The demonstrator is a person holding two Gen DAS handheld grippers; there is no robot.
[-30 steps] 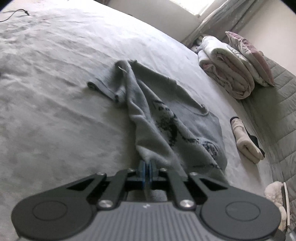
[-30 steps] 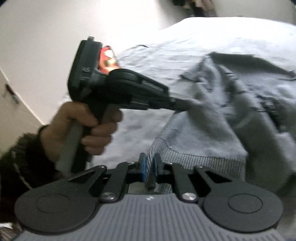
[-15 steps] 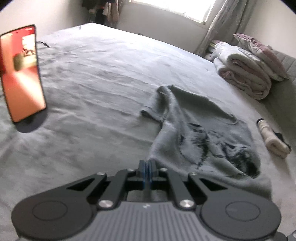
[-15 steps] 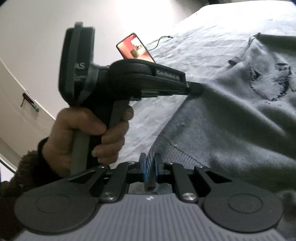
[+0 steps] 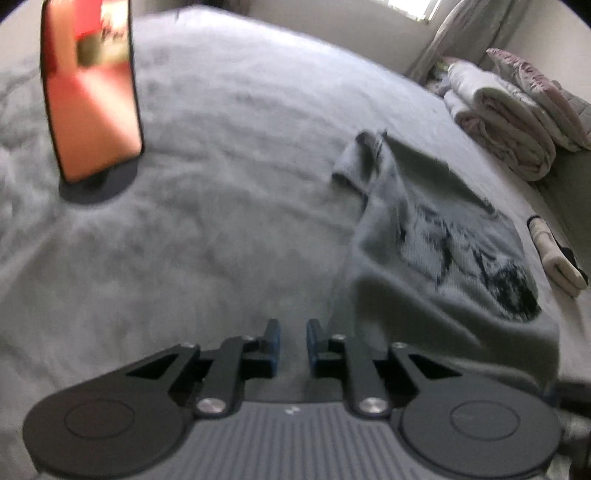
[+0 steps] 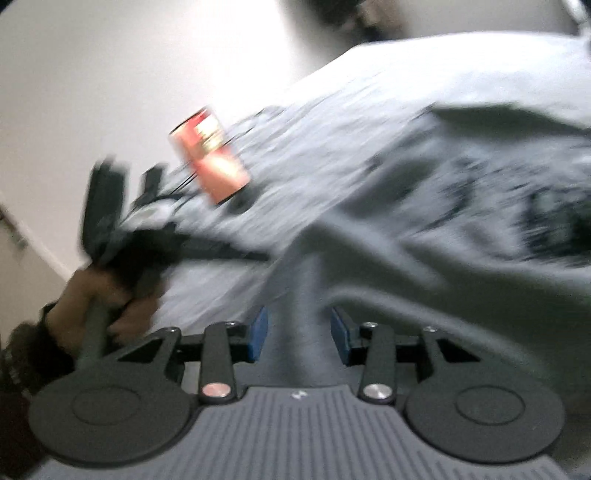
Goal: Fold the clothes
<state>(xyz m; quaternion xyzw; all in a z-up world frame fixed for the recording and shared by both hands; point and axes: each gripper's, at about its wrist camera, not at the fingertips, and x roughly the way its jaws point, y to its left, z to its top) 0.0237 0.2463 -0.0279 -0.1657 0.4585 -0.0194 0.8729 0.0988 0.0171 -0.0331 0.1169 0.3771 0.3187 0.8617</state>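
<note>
Left wrist view: my left gripper [image 5: 293, 341] has its jaws parted by a narrow gap, the blue pads [image 5: 273, 341] facing each other with only the grey bedspread [image 5: 221, 229] showing between them. They grip nothing. The hem of the grey sweater [image 5: 443, 240] lies just to the right of the right-hand pad; whether cloth touches that pad I cannot tell, as the picture is blurred.

The sweater lies on the bedspread, right of centre, with a dark knitted figure on its front and one sleeve [image 5: 354, 162] bunched at its far end. Its near edge is rumpled into folds beside my jaws.

Beyond the sweater, folded blankets [image 5: 502, 110] are stacked near the curtain [image 5: 461, 33], and a rolled pale garment [image 5: 557, 258] lies near the sweater at the right. A phone [image 5: 90, 85] with a red-lit screen stands upright on a dark round base at the upper left, well apart from the sweater.

Right wrist view, heavily blurred: my right gripper [image 6: 299, 336] has its jaws spread wider, the blue pads [image 6: 258, 334] well apart. A fold of the sweater [image 6: 424, 229] runs up between them, but neither pad presses on it. To the left, my left hand [image 6: 99, 295] holds the handle of the left gripper [image 6: 240, 254], which points towards the sweater's edge. The phone [image 6: 210, 158] stands behind it.
</note>
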